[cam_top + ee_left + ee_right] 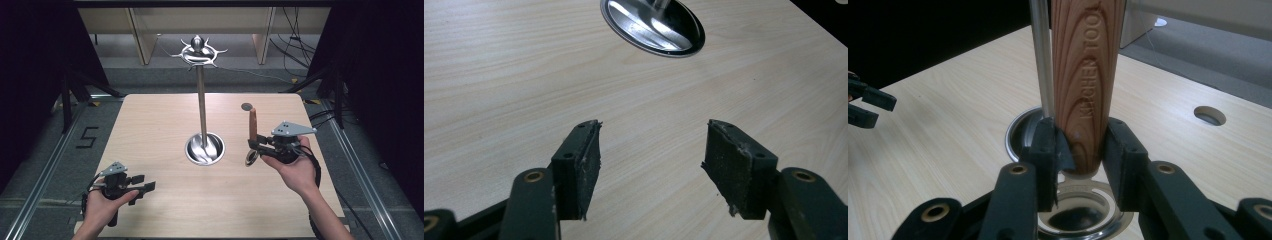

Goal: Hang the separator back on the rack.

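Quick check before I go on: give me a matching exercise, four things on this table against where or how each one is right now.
Things:
1. left gripper
2. right gripper
3. wooden-handled kitchen tool
4. steel stand

States:
A. upright at the table's middle, on a round base
B. open, nothing between its jaws
C. shut on a wooden handle
D. held handle-up, metal ring end below

Pairs: 1-B, 2-C, 3-D, 4-A

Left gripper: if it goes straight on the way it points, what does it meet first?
Probably the stand's round steel base; the open left gripper has bare tabletop ahead until then, though height is hard to judge.
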The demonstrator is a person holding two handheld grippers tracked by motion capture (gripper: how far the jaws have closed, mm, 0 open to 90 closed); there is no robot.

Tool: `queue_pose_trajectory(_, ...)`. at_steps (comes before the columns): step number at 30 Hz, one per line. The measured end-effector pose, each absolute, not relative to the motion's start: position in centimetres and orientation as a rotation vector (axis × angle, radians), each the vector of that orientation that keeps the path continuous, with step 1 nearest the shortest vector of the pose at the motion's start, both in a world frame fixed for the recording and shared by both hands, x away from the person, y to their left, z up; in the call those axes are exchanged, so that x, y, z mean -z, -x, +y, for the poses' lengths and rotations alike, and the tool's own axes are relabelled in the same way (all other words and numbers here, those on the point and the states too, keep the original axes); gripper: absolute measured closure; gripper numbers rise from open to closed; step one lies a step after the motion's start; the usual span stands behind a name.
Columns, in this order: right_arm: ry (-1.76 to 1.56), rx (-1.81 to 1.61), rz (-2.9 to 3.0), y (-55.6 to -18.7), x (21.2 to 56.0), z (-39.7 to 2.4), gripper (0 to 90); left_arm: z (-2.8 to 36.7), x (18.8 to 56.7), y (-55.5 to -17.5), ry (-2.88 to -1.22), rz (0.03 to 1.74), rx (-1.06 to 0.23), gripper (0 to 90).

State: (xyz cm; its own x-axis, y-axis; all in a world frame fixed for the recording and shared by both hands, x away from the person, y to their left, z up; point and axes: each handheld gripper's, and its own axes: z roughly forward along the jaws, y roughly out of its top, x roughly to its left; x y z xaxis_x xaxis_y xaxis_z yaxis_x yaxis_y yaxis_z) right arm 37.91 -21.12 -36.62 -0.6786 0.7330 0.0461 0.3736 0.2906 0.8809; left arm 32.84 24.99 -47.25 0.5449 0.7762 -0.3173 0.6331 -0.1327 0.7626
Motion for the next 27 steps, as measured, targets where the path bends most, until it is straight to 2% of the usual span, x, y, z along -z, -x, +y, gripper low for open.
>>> queue_pose_trajectory(27, -0.97, -1.388, 2.165, -38.8, 34.3, -19.9, 69.6, 24.8, 47.3, -32.9, -1.839, 1.155, -0.187, 38.3)
